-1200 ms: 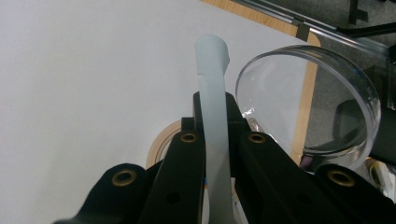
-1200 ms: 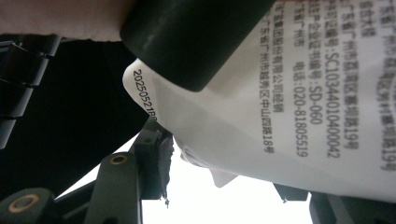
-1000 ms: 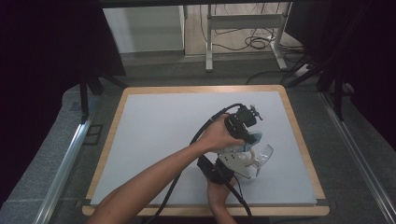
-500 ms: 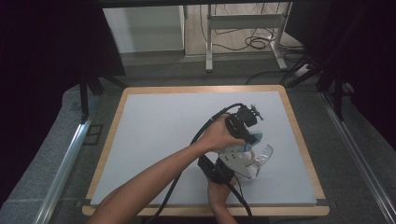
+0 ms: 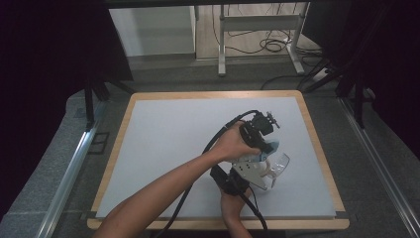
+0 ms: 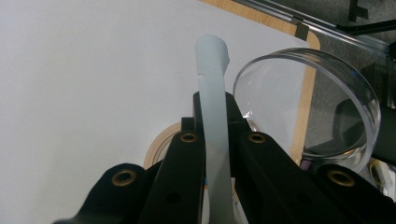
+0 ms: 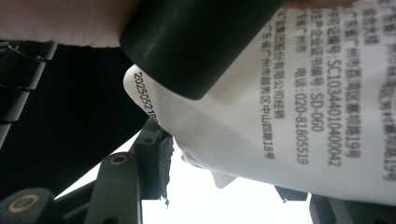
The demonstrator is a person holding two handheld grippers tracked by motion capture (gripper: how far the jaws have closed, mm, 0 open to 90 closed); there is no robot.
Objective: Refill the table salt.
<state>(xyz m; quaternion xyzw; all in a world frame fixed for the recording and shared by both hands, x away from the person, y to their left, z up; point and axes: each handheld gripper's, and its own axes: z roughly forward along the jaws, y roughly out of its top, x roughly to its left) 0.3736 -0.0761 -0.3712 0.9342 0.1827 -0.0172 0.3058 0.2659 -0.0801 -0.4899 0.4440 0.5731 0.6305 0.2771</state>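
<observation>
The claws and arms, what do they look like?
Left claw: two black jaws with brass-ringed screw holes, and a thick black cable looping from its body. Right claw: black body, black cable trailing toward the table's near edge. Both forearms are bare, no sleeves showing.

L gripper (image 6: 215,140) jaws clamped on pale translucent strip (image 6: 213,84), upright; clear round dish (image 6: 322,93) just right, tape ring (image 6: 156,149) below, white surface (image 6: 84,70).

Table top (image 5: 168,148) was pale grey-white with a light wood border. Left gripper (image 6: 212,140) was black with brass-coloured rivets, holding a translucent pale-blue strip (image 6: 212,84). Glass dish (image 6: 308,102) — clear. Packet (image 7: 289,107) — white with black printed characters and digits. Tape roll (image 6: 159,144) was tan. Cables were black.
</observation>
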